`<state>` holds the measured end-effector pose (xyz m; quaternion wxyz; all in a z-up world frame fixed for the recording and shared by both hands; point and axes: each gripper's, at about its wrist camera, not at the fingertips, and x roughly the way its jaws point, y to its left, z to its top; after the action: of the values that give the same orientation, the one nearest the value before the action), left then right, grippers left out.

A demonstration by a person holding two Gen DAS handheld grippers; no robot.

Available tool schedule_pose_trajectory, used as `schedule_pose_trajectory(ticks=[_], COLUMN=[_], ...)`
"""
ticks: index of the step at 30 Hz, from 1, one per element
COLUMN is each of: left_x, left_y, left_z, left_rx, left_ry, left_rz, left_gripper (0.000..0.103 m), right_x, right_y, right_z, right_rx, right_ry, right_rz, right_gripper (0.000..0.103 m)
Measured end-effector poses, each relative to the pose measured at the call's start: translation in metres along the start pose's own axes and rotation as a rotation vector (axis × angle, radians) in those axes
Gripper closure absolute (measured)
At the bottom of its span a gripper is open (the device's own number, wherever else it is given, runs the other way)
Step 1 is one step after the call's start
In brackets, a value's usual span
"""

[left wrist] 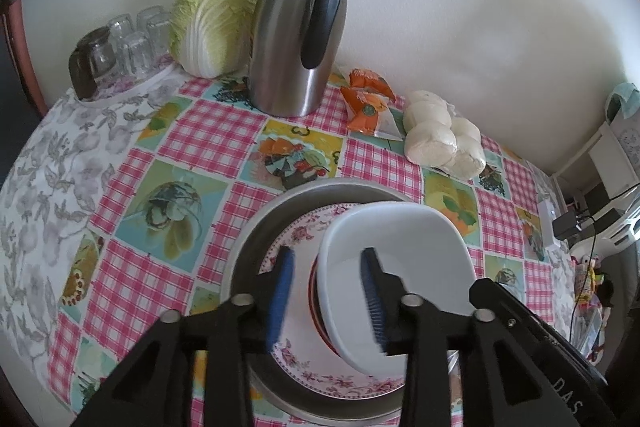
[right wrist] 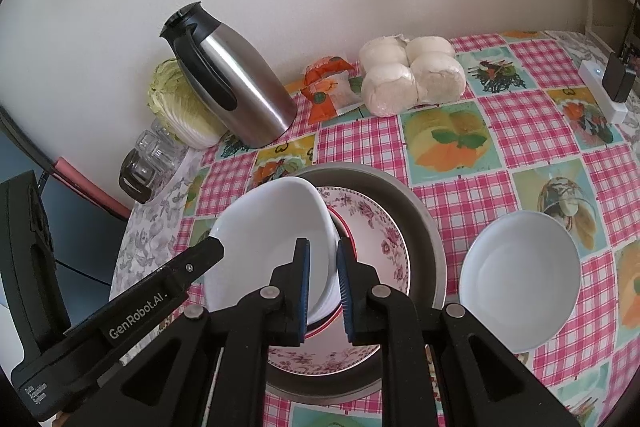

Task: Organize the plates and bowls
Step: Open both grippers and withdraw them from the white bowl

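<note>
Left claw (left wrist: 328, 293): angled downward at lower centre of the left wrist view, blue-padded fingers (left wrist: 280, 301) parted, one on each side of a white bowl (left wrist: 394, 251) rim, not pressing on it. Right claw (right wrist: 322, 287): angled downward at lower centre of the right wrist view, pads (right wrist: 305, 287) closed on the bowl's wall. Left claw's black body also seen at lower left of the right wrist view.

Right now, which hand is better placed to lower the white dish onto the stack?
Probably right: the right gripper grips the white dish by its wall; the left gripper has open jaws around its rim.
</note>
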<state>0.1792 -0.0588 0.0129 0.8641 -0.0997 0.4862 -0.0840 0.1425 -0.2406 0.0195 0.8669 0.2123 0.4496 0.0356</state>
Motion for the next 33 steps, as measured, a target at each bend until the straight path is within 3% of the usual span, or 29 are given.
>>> schedule_pose_trajectory(ticks=[4,12,15,20,26,33], left_x=[-0.010,-0.014,-0.013,-0.013,-0.014,-0.016], left_y=[0.001,0.003,0.005,0.007,0.006,0.005], left_z=[0.004,0.006,0.006,0.006,0.006,0.005], left_rx=[0.001,0.015,0.018,0.029,0.051,0.063], left_ry=[-0.023,-0.030,-0.031,-0.035,-0.048,-0.062], left_rz=[0.007,0.064,0.093,0.131,0.164,0.203], left_gripper=[0.043,0.023,0.018,0.007,0.000,0.000], right_x=[-0.008,-0.016,-0.016,-0.015,-0.015,-0.017], right_y=[0.004,0.006,0.006,0.006,0.006,0.005], right_z=[0.002,0.004,0.004,0.004,0.003,0.003], right_rx=[-0.019,-0.037,-0.048,-0.059,-0.066,-0.077], right_ry=[-0.017,-0.029,-0.027,-0.024,-0.027,-0.040], right_rz=[-0.021,-0.077,-0.096,-0.121,-0.135,-0.144], right_gripper=[0.083,0.045,0.037,0.030,0.019,0.017])
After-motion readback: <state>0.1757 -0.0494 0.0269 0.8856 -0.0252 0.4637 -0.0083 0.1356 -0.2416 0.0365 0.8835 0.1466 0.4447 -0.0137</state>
